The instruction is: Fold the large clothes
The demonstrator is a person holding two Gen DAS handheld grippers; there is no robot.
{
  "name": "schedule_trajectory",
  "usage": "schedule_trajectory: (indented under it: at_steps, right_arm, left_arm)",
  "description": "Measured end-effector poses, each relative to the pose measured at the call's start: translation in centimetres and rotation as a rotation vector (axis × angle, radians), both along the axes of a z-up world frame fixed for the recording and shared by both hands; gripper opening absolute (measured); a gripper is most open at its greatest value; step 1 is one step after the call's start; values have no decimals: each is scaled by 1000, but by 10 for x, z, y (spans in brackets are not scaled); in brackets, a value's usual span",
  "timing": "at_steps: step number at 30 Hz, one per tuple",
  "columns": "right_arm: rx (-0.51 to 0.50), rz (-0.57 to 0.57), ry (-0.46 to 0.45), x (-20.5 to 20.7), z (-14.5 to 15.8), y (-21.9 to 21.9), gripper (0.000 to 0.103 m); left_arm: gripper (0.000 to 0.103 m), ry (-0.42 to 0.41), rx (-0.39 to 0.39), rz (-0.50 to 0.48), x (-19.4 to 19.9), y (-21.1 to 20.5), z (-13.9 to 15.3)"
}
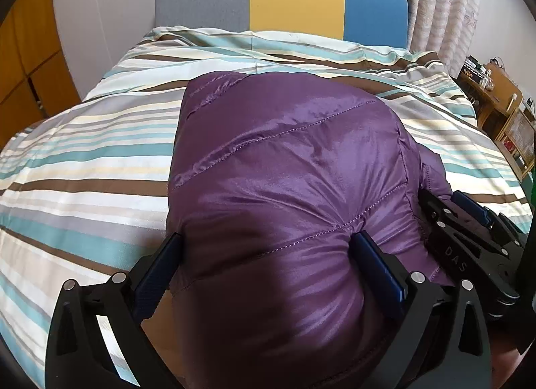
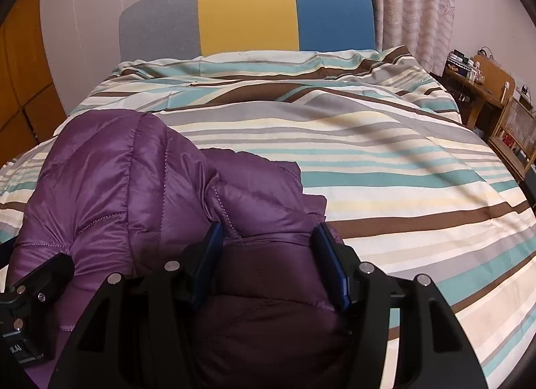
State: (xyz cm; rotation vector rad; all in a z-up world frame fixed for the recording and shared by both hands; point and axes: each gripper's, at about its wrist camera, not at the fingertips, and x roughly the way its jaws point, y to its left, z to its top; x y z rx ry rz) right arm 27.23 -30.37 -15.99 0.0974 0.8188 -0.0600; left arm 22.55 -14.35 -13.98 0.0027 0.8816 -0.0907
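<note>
A shiny purple quilted down jacket [image 1: 284, 168] lies bunched on the striped bed; it also shows in the right wrist view [image 2: 134, 188]. My left gripper [image 1: 268, 245] is wide open with the puffy jacket bulging between its fingers. My right gripper [image 2: 268, 238] is open too, its blue-padded fingers on either side of a fold of the jacket. The right gripper shows at the right edge of the left wrist view [image 1: 469, 221]; the left one shows at the lower left of the right wrist view [image 2: 33, 288]. The near part of the jacket is hidden under the grippers.
The bed has a striped duvet [image 2: 385, 171] in teal, brown, cream and grey. A grey, yellow and blue headboard [image 2: 248, 14] stands at the far end. Wooden cabinets [image 1: 30, 54] are on the left; a cluttered wooden desk [image 2: 482, 81] and curtains are on the right.
</note>
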Motion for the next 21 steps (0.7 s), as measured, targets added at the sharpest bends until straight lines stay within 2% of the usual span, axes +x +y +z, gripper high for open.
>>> schedule_trajectory:
  at_steps: [5, 7, 10, 15, 21]
  right_arm:
    - [-4, -3, -23, -5, 6, -2, 61]
    - [-7, -7, -38, -13, 12, -2, 74]
    - [11, -19, -65, -32, 22, -8, 81]
    - [95, -21, -59, -62, 31, -24, 90]
    - [245, 18, 65, -79, 24, -46, 92]
  left_arm:
    - [100, -19, -7, -10, -6, 5, 2]
    - [100, -28, -11, -14, -10, 7, 3]
    - [100, -40, -36, -18, -19, 11, 6]
    - [100, -6, -168, -45, -37, 29, 7]
    - [100, 69, -339, -101, -55, 53, 2]
